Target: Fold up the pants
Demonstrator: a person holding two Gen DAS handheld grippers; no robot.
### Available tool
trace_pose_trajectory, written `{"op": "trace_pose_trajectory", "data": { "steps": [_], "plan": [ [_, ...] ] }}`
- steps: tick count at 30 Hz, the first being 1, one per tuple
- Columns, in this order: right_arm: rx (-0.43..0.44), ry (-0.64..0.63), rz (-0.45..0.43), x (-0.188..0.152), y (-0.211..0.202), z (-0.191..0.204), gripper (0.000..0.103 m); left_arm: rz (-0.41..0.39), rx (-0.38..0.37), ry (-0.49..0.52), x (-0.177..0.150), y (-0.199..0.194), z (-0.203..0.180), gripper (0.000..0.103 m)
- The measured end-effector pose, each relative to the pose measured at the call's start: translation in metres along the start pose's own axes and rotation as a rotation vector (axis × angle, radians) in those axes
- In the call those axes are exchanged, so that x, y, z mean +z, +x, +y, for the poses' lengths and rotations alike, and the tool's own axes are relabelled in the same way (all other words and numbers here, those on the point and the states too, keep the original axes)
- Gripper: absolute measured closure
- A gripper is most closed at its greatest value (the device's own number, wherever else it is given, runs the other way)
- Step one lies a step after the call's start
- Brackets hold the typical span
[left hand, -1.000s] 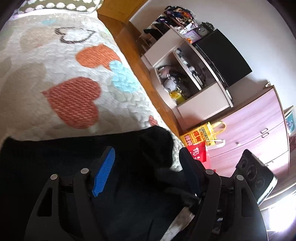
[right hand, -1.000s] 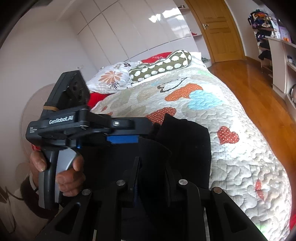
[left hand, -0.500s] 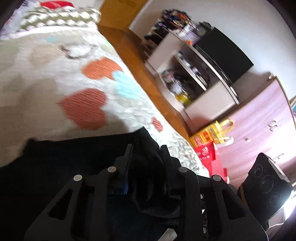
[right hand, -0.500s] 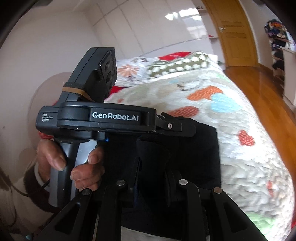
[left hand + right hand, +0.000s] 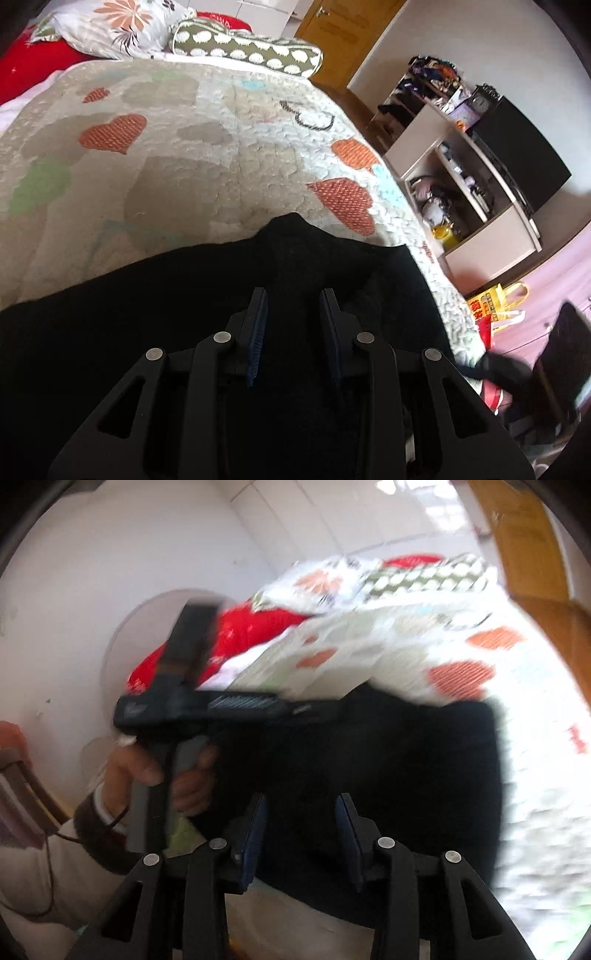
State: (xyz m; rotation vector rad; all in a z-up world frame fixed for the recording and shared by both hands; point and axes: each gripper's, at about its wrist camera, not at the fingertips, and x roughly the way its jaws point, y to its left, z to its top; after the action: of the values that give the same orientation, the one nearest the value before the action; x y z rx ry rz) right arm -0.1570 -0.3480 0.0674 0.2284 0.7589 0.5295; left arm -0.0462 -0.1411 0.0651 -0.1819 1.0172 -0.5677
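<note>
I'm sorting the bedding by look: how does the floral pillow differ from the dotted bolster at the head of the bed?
The floral pillow is white with orange and grey flower prints; the dotted bolster is olive green with rows of pale spots. The pillow looks flat and broad, while the bolster is a long roll. The pillow lies toward the red bedding; the bolster lies nearer the wooden door. Both sit beyond the heart-patterned quilt.

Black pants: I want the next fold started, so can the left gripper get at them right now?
Probably yes: the left gripper hangs open right over the black pants, nothing between.
</note>
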Motion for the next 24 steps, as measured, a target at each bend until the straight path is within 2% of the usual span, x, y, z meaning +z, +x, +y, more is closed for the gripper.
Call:
{"op": "trace_pose_trajectory", "data": {
  "steps": [4,7,9,11,12,14,17,19,20,22,24],
  "plan": [
    [-0.131,0.047,-0.001,0.007,0.001,-0.023,0.065,-0.001,-0.028,-0.009,-0.015,-0.003,-0.016,0.073],
    [-0.251,-0.014,0.010,0.014,0.020,-0.026,0.065,0.006,-0.023,0.008,-0.026,0.001,-0.032,0.073],
    [-0.286,-0.026,0.051,0.016,0.038,-0.036,0.065,0.022,-0.020,0.024,-0.032,0.009,-0.040,0.073],
    [-0.301,-0.014,0.093,0.012,0.049,-0.046,0.065,0.057,0.041,0.037,-0.043,0.021,-0.044,0.073],
    [-0.308,-0.019,0.093,0.009,0.051,-0.047,0.065,0.050,0.065,0.047,-0.047,0.022,-0.044,0.073],
    [-0.302,-0.029,0.080,0.009,0.045,-0.040,0.065,0.028,0.066,0.062,-0.055,0.015,-0.043,0.072],
    [-0.236,-0.051,0.063,0.003,0.032,-0.027,0.065,0.030,0.060,0.047,-0.061,0.008,-0.036,0.073],
    [-0.222,-0.096,0.112,-0.009,0.037,-0.014,0.065,0.028,0.066,0.040,-0.062,0.006,-0.032,0.073],
    [-0.233,-0.123,0.138,-0.016,0.046,-0.008,0.065,0.028,0.060,0.029,-0.062,0.005,-0.029,0.073],
    [-0.296,-0.190,0.115,-0.030,0.045,0.007,0.065,0.028,0.048,0.010,-0.064,0.003,-0.026,0.073],
    [-0.317,-0.233,0.118,-0.036,0.039,0.016,0.065,0.024,0.050,0.011,-0.067,-0.001,-0.026,0.073]
  ]
}}
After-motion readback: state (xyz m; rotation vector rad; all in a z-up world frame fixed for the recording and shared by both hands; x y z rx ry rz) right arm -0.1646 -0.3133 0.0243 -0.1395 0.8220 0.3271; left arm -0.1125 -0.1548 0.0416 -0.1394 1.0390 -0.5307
